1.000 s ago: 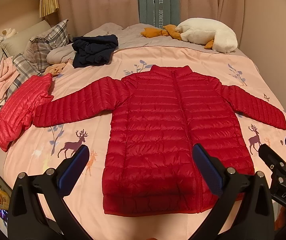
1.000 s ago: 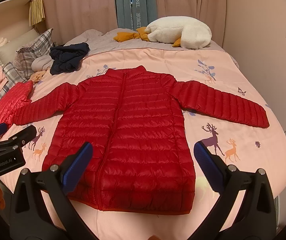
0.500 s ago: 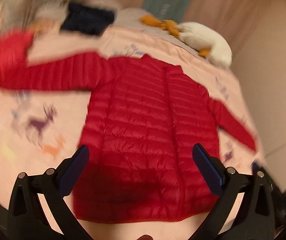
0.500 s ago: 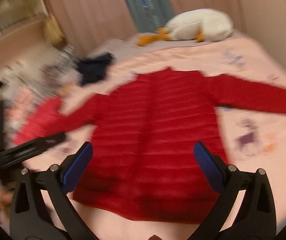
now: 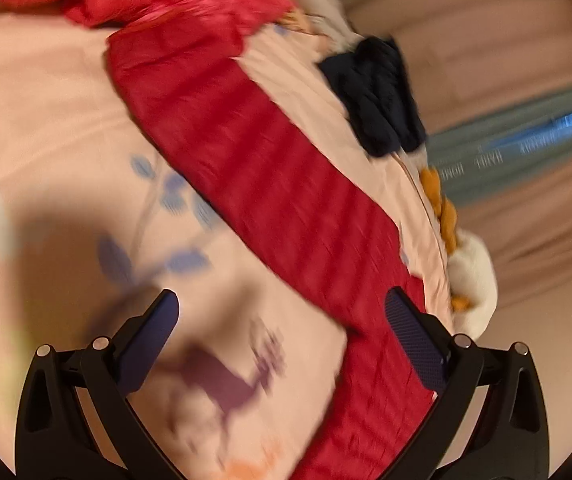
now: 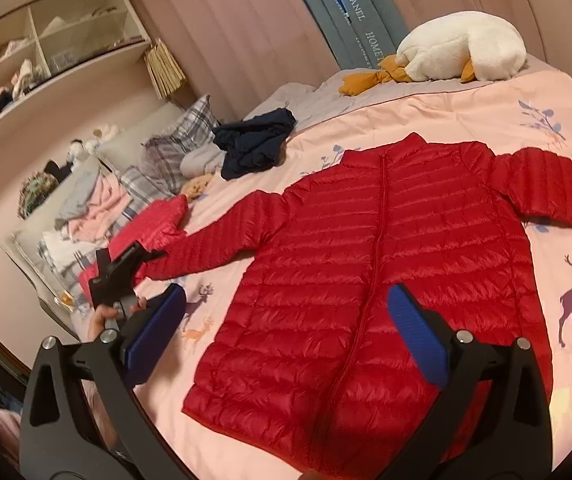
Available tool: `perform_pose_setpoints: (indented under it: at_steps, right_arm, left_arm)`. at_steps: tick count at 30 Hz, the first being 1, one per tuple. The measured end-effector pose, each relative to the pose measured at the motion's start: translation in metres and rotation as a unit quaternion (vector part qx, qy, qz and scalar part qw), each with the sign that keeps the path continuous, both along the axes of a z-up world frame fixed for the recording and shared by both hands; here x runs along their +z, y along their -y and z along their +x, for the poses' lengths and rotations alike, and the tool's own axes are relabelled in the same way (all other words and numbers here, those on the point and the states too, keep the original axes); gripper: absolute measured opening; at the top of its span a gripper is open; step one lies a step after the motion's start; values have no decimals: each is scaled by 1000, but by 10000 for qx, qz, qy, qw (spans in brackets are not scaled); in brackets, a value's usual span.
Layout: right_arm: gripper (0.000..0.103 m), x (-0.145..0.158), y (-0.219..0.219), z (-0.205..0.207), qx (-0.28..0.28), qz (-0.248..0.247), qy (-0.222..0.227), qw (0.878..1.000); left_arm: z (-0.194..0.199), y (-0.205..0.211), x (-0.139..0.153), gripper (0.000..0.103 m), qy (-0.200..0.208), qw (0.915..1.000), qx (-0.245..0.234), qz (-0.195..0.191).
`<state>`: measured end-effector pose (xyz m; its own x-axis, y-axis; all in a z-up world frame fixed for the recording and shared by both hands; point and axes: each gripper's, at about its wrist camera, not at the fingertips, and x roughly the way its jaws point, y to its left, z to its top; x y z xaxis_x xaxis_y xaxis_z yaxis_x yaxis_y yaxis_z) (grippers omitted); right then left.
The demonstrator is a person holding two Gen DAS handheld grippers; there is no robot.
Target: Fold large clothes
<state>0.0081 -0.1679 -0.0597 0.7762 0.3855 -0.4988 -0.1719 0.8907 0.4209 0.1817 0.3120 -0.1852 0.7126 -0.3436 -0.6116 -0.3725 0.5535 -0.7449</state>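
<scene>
Pink deer-print bed [image 6: 465,120] is carrying your red quilted puffer jacket [image 6: 385,264], unfolded; both hand-held grippers, left [image 5: 282,334] and right [image 6: 286,330], are gaping empty; next, be clamping the left-frame sleeve cuff [image 6: 162,266].

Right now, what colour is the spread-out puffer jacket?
Red puffer jacket, clearest in the right wrist view.

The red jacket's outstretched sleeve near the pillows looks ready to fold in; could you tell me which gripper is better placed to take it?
Left. The left gripper sits at that sleeve's cuff, jaws open, while the right gripper hangs over the red jacket hem.
</scene>
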Motion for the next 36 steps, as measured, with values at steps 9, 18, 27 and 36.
perform_pose_setpoints:
  at_steps: [9, 18, 27, 36]
  right_arm:
    - [101, -13, -1, 29, -140, 6, -272, 9995]
    - [101, -15, 7, 40, -336, -37, -274, 9991]
    - [101, -18, 20, 33, -601, -160, -284, 9977]
    - [101, -24, 38, 23, -796, 27, -340, 9962]
  left_arm:
    - [53, -53, -31, 102, 410, 9945, 435, -861]
    - [80, -71, -41, 22, -169, 9908, 1252, -494]
    - [82, -69, -23, 3, -34, 9931, 1130, -307]
    - [71, 71, 146, 3, 1597, 9634, -649, 2056]
